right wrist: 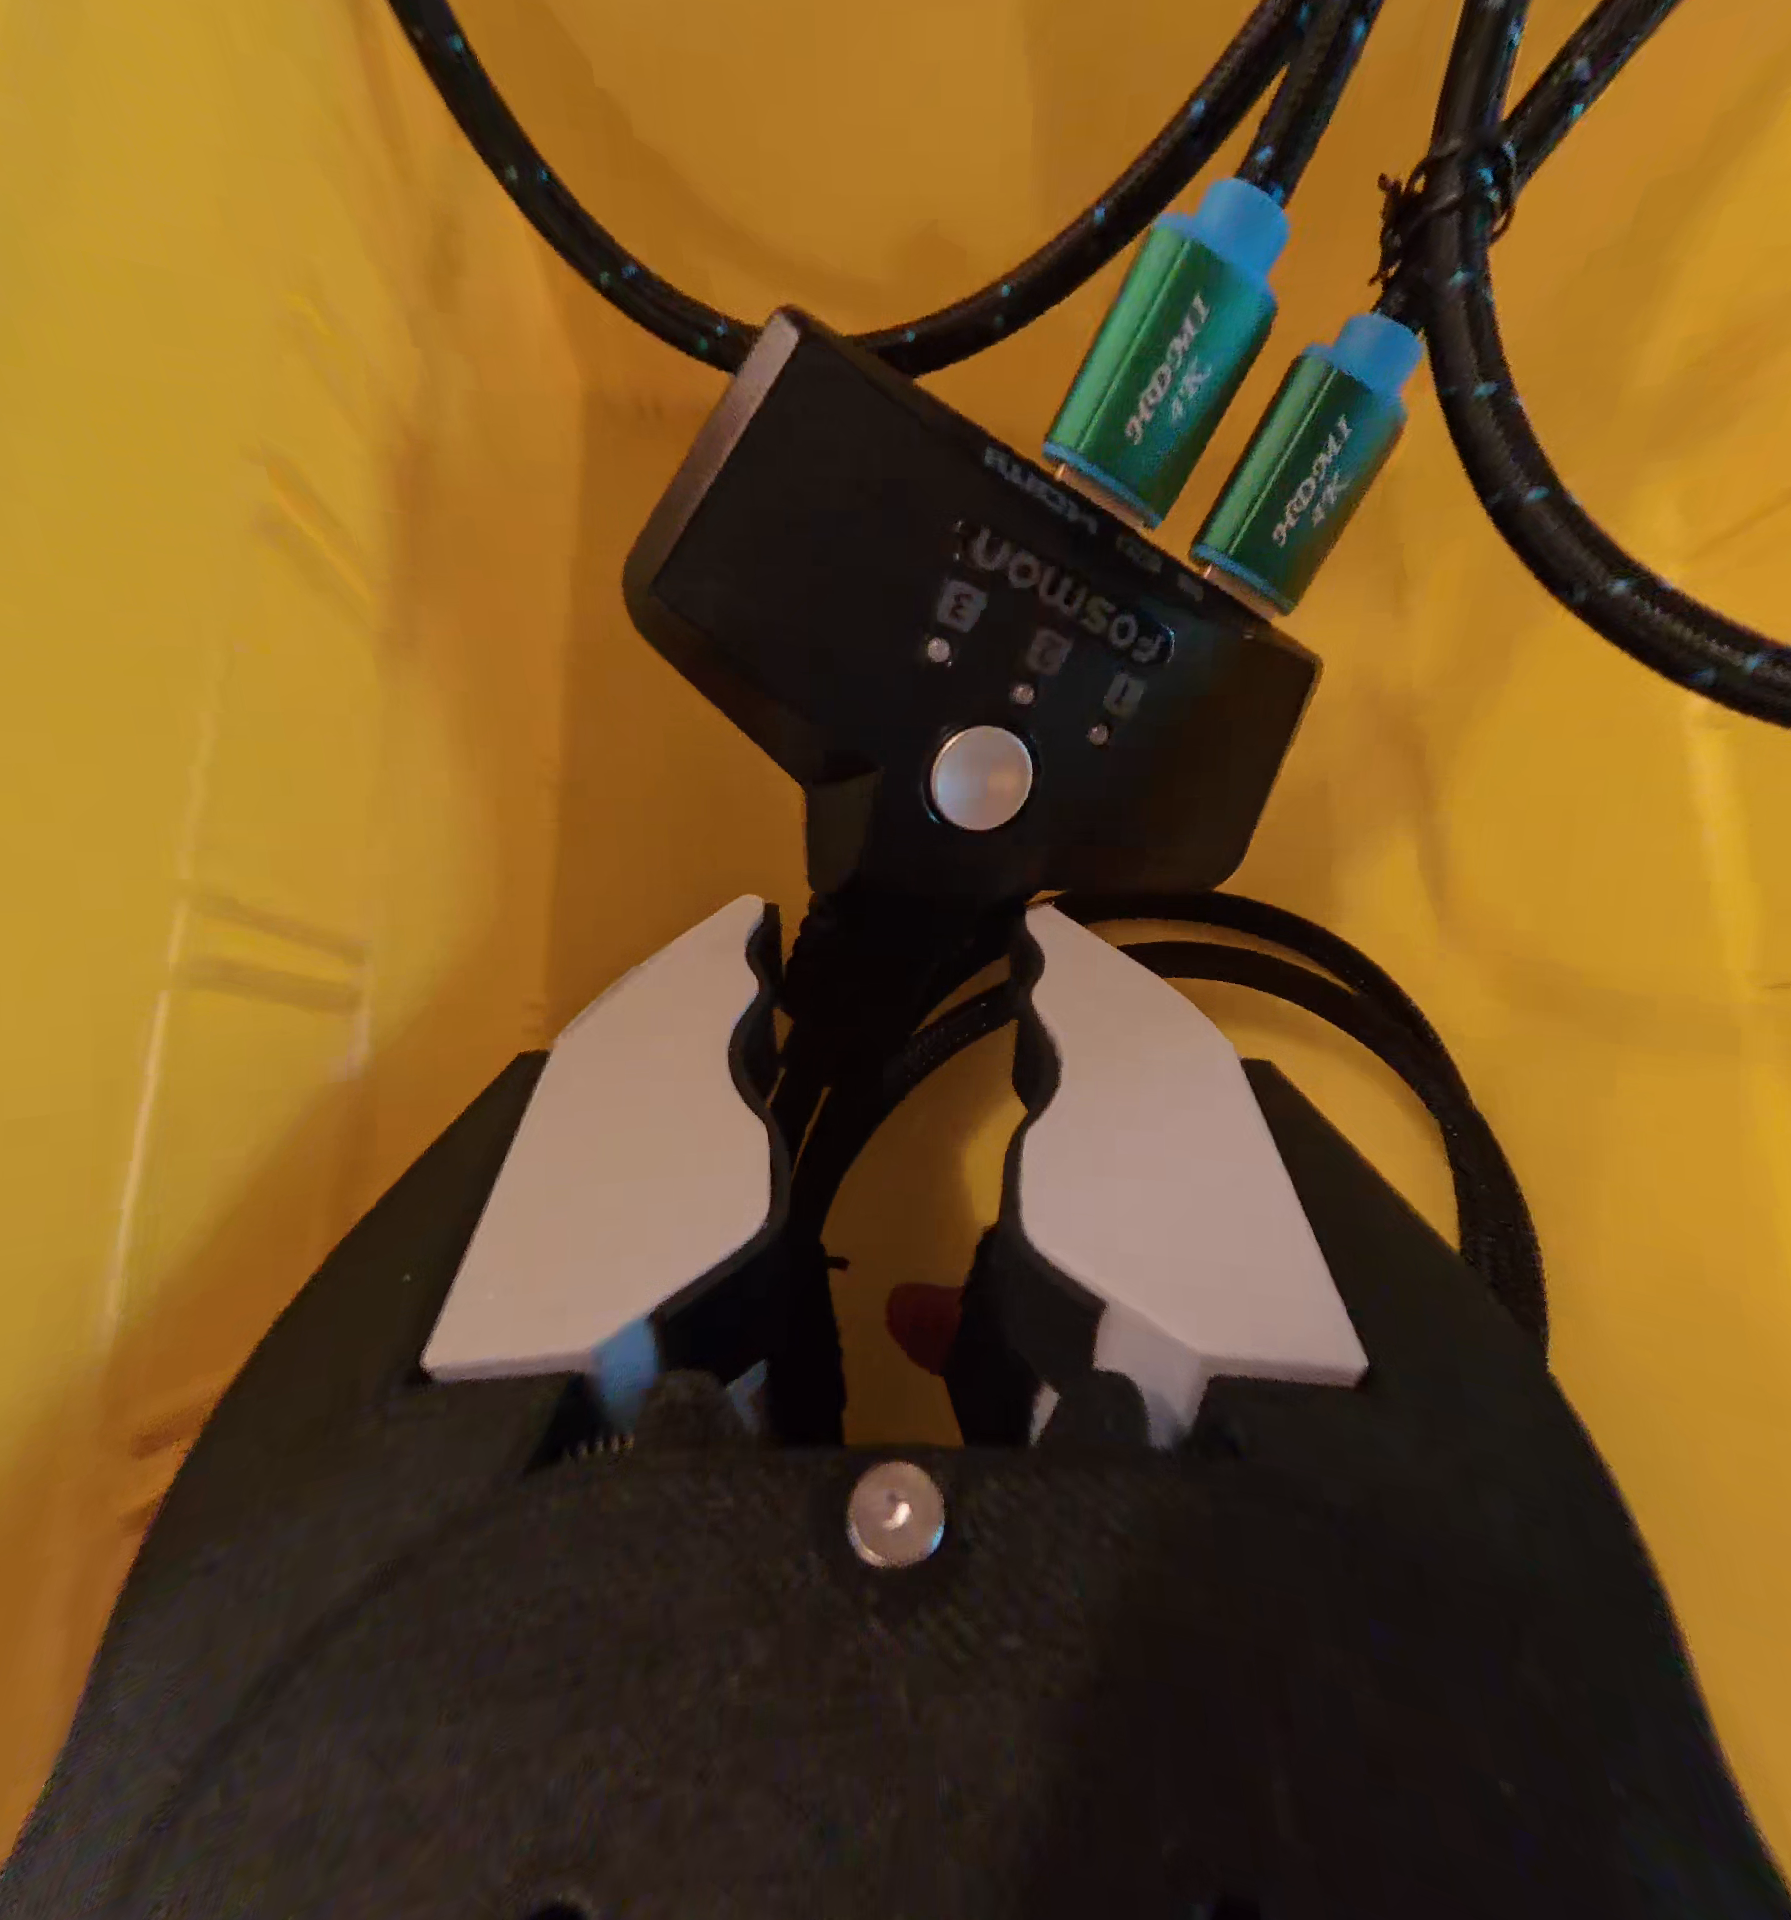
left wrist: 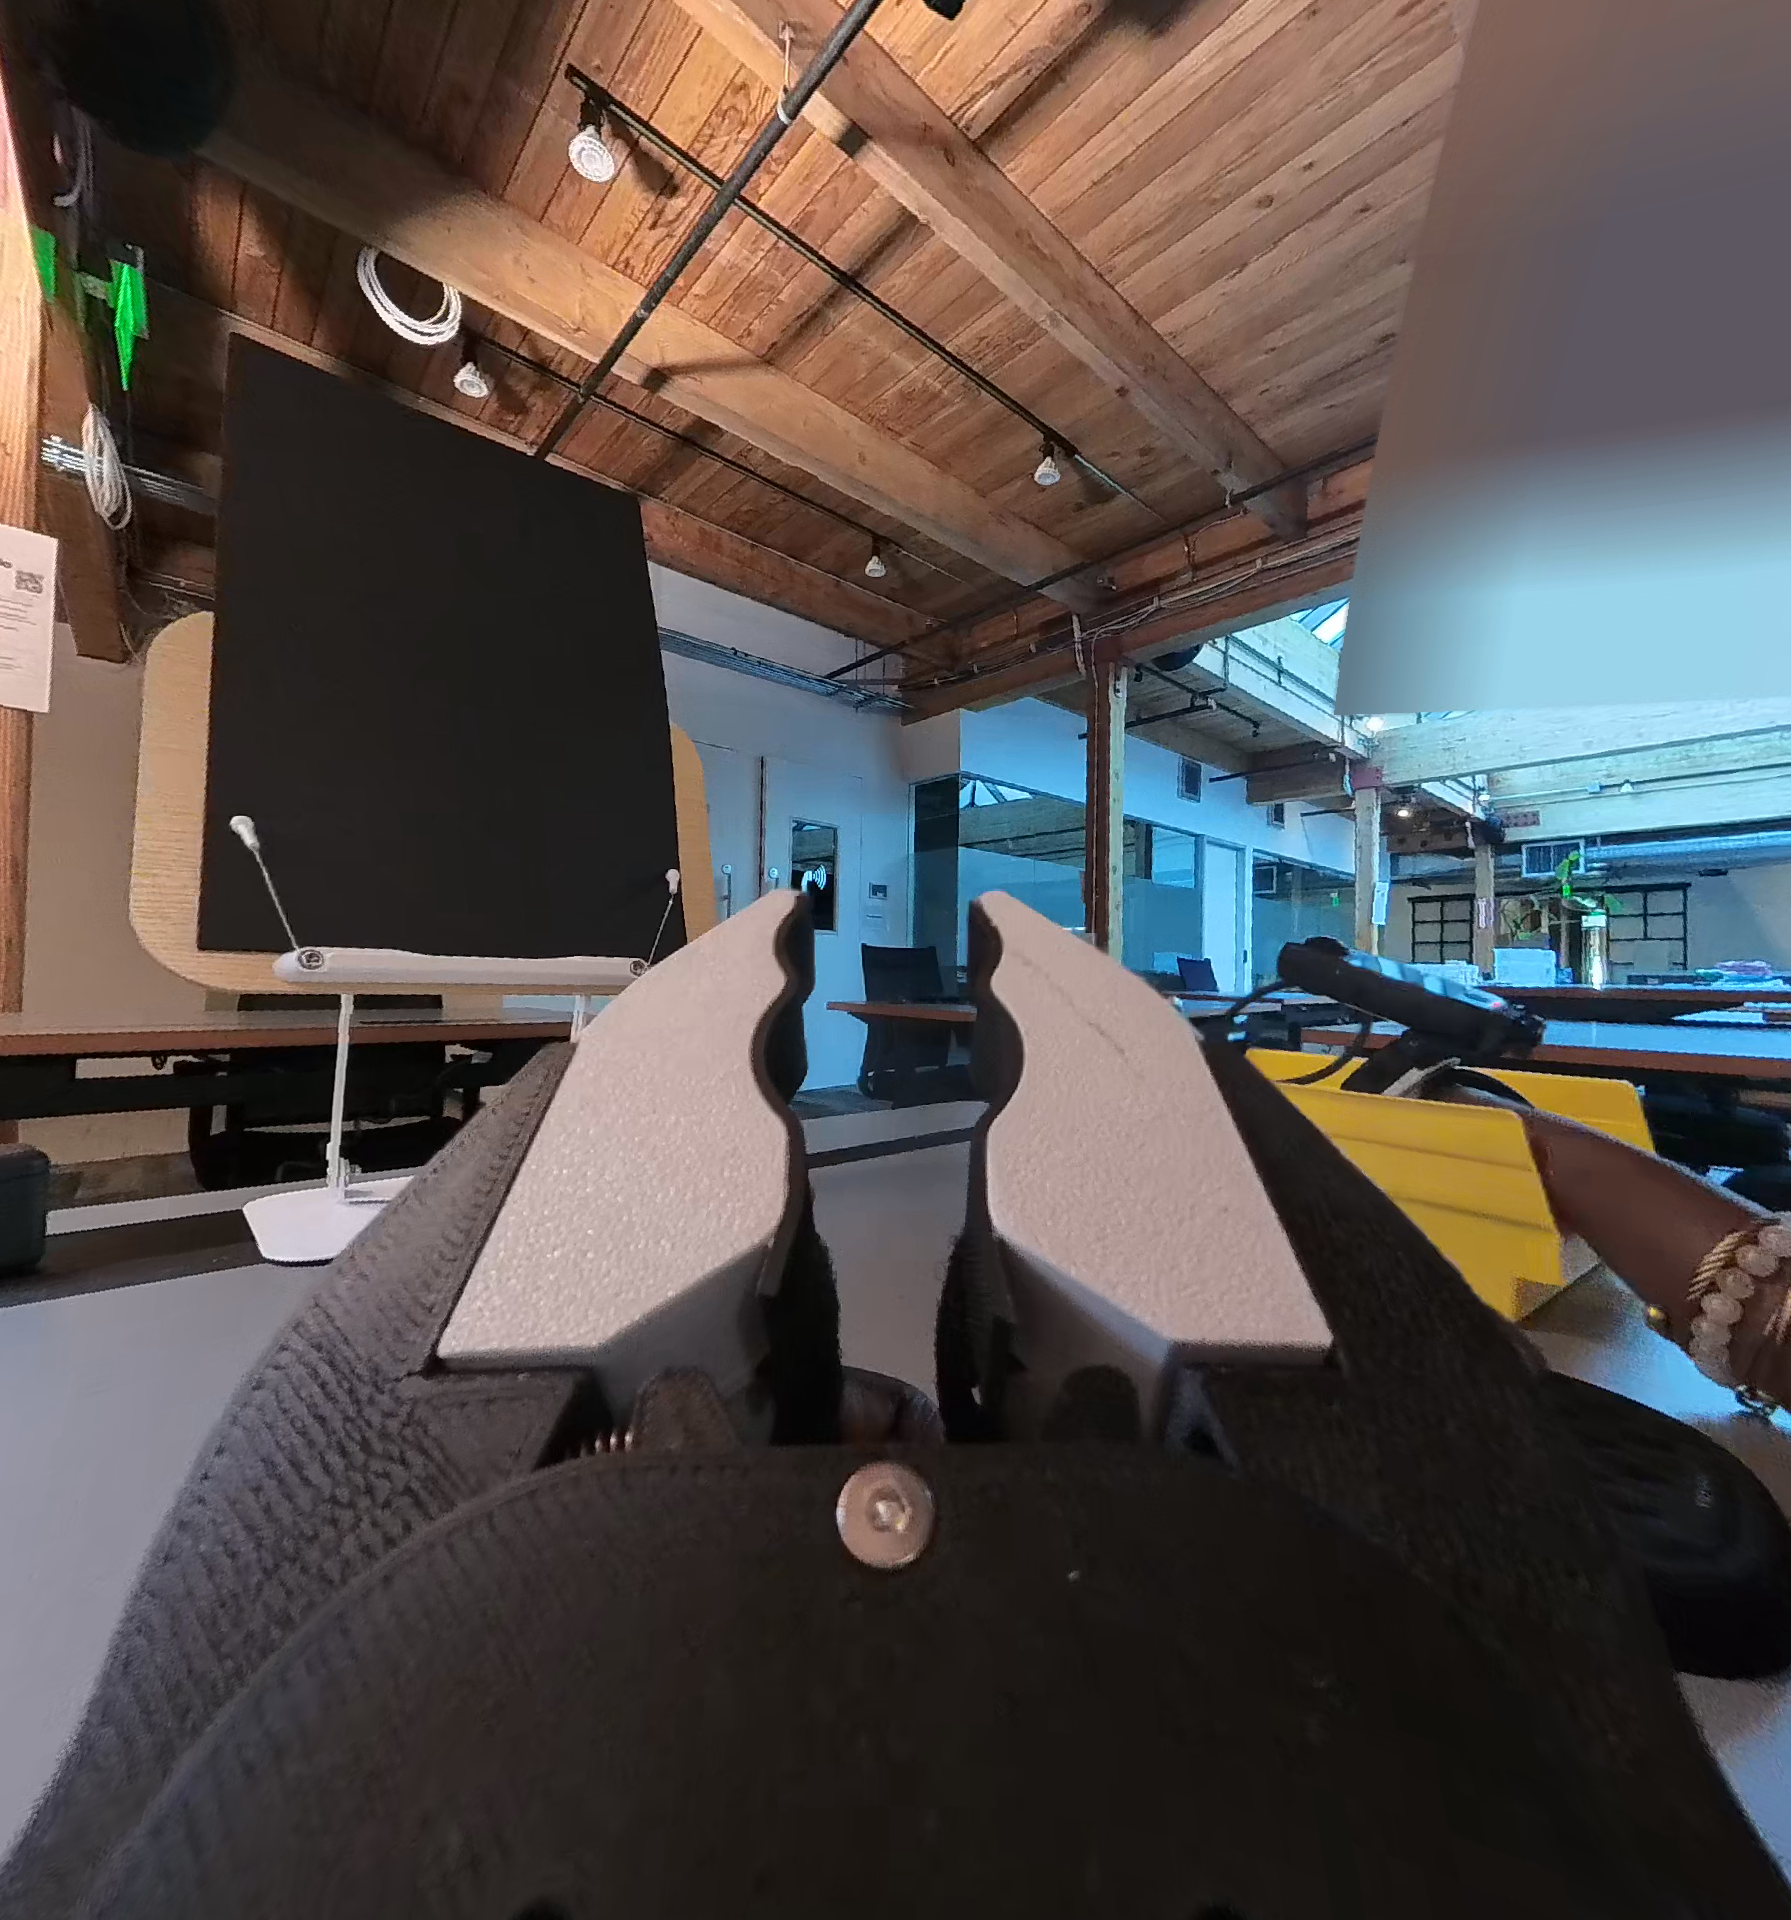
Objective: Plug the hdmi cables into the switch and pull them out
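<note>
The black switch [right wrist: 964,665] lies tilted inside a yellow bin [right wrist: 247,623], just beyond the tips of the right gripper [right wrist: 896,925]. Two green HDMI plugs [right wrist: 1161,364] [right wrist: 1301,468] are seated side by side in its far right edge, their braided black cables [right wrist: 1618,582] looping away to the far right. A round silver button [right wrist: 981,777] sits on the switch's near face. The switch's own black lead [right wrist: 818,1039] runs from its near end down between the right gripper's fingers, which stand moderately parted around it; whether they touch it cannot be told.

In the left wrist view, the left gripper [left wrist: 889,914] rests low over a grey table [left wrist: 91,1455], its fingers narrowly apart with nothing between them. The yellow bin [left wrist: 1431,1153] sits to its right, where a braceleted forearm [left wrist: 1701,1278] reaches toward the bin.
</note>
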A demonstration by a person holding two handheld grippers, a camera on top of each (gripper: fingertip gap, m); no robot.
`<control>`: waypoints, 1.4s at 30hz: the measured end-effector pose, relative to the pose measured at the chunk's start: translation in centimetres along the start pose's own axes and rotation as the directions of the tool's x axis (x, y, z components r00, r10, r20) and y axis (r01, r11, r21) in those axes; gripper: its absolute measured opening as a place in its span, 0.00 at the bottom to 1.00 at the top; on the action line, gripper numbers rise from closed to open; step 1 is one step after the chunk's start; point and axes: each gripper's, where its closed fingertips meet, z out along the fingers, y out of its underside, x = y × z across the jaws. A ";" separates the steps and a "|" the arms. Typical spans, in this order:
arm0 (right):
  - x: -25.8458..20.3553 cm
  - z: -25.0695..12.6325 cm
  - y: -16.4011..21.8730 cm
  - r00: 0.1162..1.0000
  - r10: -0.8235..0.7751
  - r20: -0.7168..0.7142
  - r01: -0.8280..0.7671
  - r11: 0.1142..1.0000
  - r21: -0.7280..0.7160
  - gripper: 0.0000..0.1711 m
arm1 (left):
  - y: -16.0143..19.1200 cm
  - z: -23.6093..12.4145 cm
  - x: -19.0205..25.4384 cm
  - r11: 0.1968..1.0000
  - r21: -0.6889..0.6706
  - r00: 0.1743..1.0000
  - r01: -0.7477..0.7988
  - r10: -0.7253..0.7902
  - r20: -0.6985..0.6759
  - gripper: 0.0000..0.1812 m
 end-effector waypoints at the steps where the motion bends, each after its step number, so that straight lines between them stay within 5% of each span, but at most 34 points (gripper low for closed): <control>1: 0.2 -0.1 -0.2 1.000 -0.004 -0.006 0.004 1.000 0.021 0.27 | -0.1 0.0 0.0 1.000 0.005 1.000 0.007 -0.007 0.000 0.15; 3: 0.4 -0.8 -1.1 1.000 -0.020 -0.017 0.021 0.994 0.103 0.44 | -0.2 -0.1 -0.2 1.000 0.013 1.000 0.017 -0.017 0.004 0.15; 8: 2.4 -7.9 -6.1 0.995 0.051 -0.080 0.003 0.828 0.560 0.48 | 0.0 0.0 -0.3 1.000 0.001 1.000 0.005 -0.006 0.013 0.15; 14: 4.2 -24.3 -7.7 0.972 0.210 -0.108 0.053 0.253 0.966 0.67 | 0.2 0.1 -0.2 1.000 -0.008 0.999 -0.029 0.029 0.022 0.18; 17: 0.1 -31.8 -7.1 0.979 0.092 -0.180 0.185 -0.044 0.982 0.81 | 0.0 0.1 -0.1 0.999 0.009 0.999 -0.039 0.038 0.022 0.19; 18: -2.4 -32.8 -7.0 0.974 -0.013 -0.224 0.223 -0.075 0.972 0.85 | 0.0 0.2 0.2 0.999 0.010 0.999 -0.041 0.041 0.001 0.20; 20: -7.6 -31.5 -6.5 0.906 -0.266 -0.331 0.345 0.007 0.939 0.85 | 0.3 0.6 1.9 0.999 0.004 0.995 -0.033 0.033 -0.098 0.31; 23: -11.0 -28.5 -6.4 0.770 -0.448 -0.454 0.554 0.118 0.824 0.85 | 1.8 1.5 3.6 0.995 -0.084 0.985 -0.044 0.029 -0.170 0.66; 29: -14.6 -25.3 -5.4 0.727 -0.590 -0.351 0.571 0.236 0.787 0.85 | 0.4 2.0 5.8 0.987 -0.099 0.966 -0.129 0.102 -0.239 0.74; 30: -14.9 -24.6 -4.7 0.701 -0.634 -0.327 0.592 0.261 0.763 0.83 | -0.5 2.0 5.7 0.986 -0.086 0.966 -0.141 0.118 -0.230 0.71; 31: -15.0 -23.8 -3.4 0.648 -0.694 -0.313 0.650 0.291 0.702 0.44 | -2.1 1.8 5.2 0.983 -0.052 0.968 -0.179 0.167 -0.186 0.54; 32: -15.0 -23.9 -3.0 0.615 -0.706 -0.351 0.694 0.273 0.666 0.02 | -4.2 1.3 4.6 0.972 0.014 0.964 -0.236 0.236 -0.123 0.24; 33: -14.8 -24.5 -3.5 0.618 -0.668 -0.414 0.706 0.240 0.666 0.00 | -6.5 0.8 4.5 0.958 0.089 0.956 -0.272 0.279 -0.088 0.05; 35: -15.0 -25.4 -4.0 0.611 -0.633 -0.476 0.717 0.188 0.671 0.04 | -9.9 0.1 4.6 0.947 0.147 0.951 -0.284 0.298 -0.083 0.05; 39: -16.1 -24.6 -4.1 0.647 -0.662 -0.379 0.649 0.217 0.729 0.64 | -13.9 -1.2 1.5 0.934 0.045 0.935 -0.354 0.355 -0.021 0.20; 40: -15.9 -23.9 -3.9 0.655 -0.670 -0.350 0.648 0.259 0.717 0.64 | -15.1 -1.9 -0.1 0.921 0.031 0.921 -0.388 0.387 0.038 0.24; 42: -15.1 -23.7 -3.6 0.658 -0.658 -0.367 0.664 0.277 0.694 0.01 | -16.8 -3.7 -3.6 0.886 -0.084 0.875 -0.457 0.464 0.138 0.14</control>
